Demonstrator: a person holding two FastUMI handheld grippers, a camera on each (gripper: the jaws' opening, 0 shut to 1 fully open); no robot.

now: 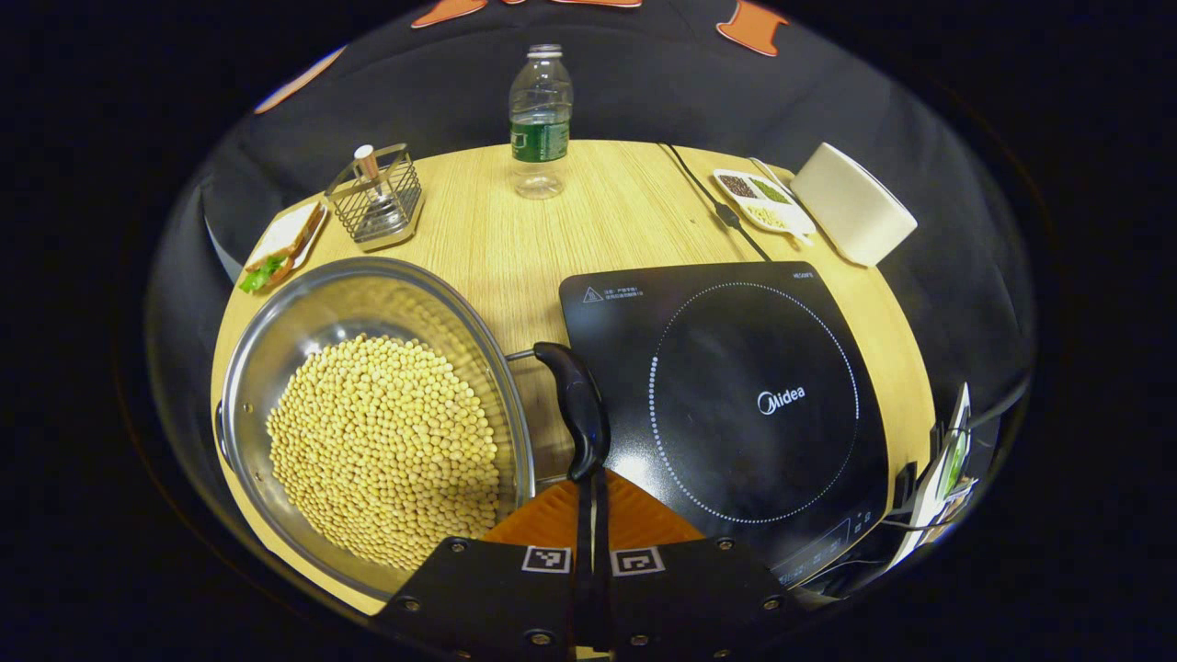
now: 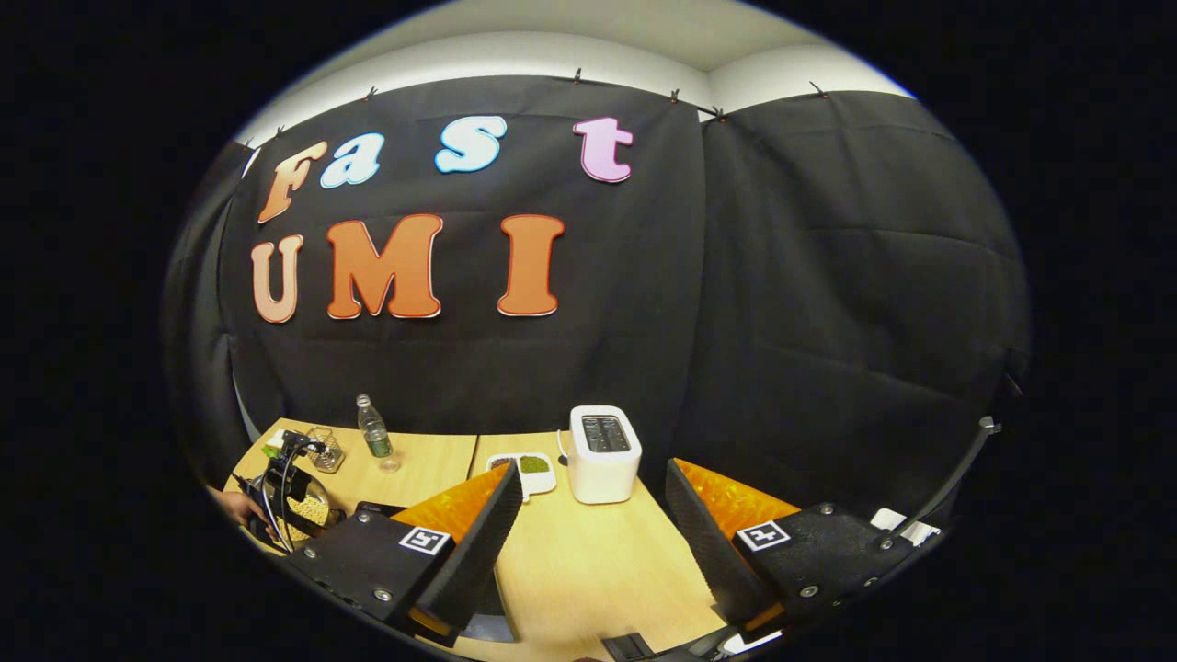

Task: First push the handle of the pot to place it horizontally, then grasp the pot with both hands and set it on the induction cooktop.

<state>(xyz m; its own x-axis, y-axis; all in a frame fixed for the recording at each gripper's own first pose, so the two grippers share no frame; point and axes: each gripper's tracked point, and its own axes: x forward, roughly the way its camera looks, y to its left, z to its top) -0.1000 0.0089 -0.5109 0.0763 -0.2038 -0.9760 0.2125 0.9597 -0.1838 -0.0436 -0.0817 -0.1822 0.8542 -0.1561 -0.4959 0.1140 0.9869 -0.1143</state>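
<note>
Pale wooden table [image 2: 588,561] before black cloth wall [image 2: 828,303], white ceiling [image 2: 644,28].

A staged kitchen set in a recording booth: black cloth wall [image 2: 828,303] behind a wooden table [image 1: 607,230] carrying an induction cooktop [image 1: 736,405], toaster [image 2: 603,452] and water bottle [image 1: 541,119].

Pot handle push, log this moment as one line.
left gripper: shut, tips at pot handle | pot: on table, beside induction cooktop | right gripper: open, raised
</note>
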